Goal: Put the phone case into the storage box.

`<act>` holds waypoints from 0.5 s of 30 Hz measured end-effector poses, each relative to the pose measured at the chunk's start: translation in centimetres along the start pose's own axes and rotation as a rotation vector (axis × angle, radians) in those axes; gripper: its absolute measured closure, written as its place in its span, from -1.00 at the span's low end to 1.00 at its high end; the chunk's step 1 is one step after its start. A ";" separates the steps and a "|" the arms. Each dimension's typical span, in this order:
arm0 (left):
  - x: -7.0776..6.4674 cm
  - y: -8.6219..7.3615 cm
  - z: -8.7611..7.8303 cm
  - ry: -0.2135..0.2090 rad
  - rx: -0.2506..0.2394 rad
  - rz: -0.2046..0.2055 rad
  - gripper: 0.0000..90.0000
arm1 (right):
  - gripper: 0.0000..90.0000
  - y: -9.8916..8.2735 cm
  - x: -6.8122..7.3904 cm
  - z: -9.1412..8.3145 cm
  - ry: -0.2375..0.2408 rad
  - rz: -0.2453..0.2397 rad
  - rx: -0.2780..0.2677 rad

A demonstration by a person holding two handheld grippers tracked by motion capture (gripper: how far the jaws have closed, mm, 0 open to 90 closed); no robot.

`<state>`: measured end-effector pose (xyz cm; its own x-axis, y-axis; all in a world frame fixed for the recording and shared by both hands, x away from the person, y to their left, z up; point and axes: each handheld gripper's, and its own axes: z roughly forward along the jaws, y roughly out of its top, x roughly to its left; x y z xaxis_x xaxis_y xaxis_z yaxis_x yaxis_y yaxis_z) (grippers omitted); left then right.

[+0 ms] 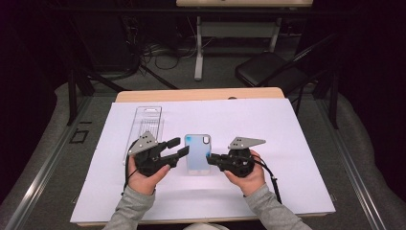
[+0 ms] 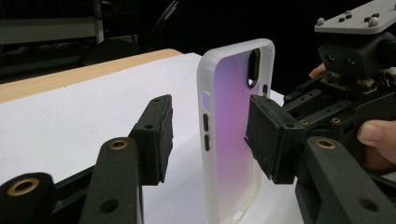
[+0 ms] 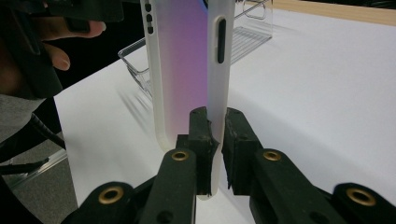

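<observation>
White paper [image 1: 287, 143] covers a wooden table in a dark room, with cables, a table leg and a black chair [image 1: 268, 72] on the floor at the top of the high view. At the centre of that view a translucent phone case [image 1: 198, 153], blue fading to violet, is held off the paper between two hand-held grippers. Its long axis runs from the bottom toward the top of the frame. An empty clear plastic package [image 1: 147, 125] lies on the paper to the upper left of the case.

From the lower right, the right gripper [image 1: 214, 159] is clenched on the case's right side edge; in the right gripper view its two black pads pinch the frosted rim [image 3: 215, 140], with the case rising upright toward the top of the frame.

From the lower left, the left gripper [image 1: 178, 146] points at the case's opposite side edge. In the left gripper view the case [image 2: 233, 130] stands between its jaws: the right-hand pad [image 2: 271, 137] is at or touching the case's face, while the left-hand pad [image 2: 156, 135] stands apart from the rim, so this gripper is not yet grasping.

Both hands are about equally near, forearms in grey sleeves entering from the bottom edge. The coming move likely turns on the left jaws closing squarely across the case's thin wall.
</observation>
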<state>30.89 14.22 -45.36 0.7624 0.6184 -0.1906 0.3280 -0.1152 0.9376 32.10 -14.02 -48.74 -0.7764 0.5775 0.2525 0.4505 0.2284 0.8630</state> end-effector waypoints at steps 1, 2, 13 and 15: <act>0.0 0.0 0.0 -0.001 0.001 -0.002 0.15 | 0.85 0.0 0.0 0.1 0.001 -0.006 -0.003; 0.0 0.0 0.0 -0.001 0.000 -0.002 0.16 | 0.85 -0.1 0.1 0.1 -0.001 -0.010 -0.001; 0.0 -0.2 0.1 -0.007 0.013 -0.010 0.42 | 0.85 -0.2 0.6 0.3 -0.003 -0.026 0.003; 0.0 -0.2 0.1 -0.009 0.012 -0.016 0.44 | 0.85 -0.2 0.6 0.4 -0.003 -0.028 0.004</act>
<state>30.88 14.13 -45.62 0.7620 0.6132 -0.2081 0.3466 -0.1148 0.9310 31.70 -13.43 -48.96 -0.7872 0.5733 0.2273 0.4306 0.2472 0.8680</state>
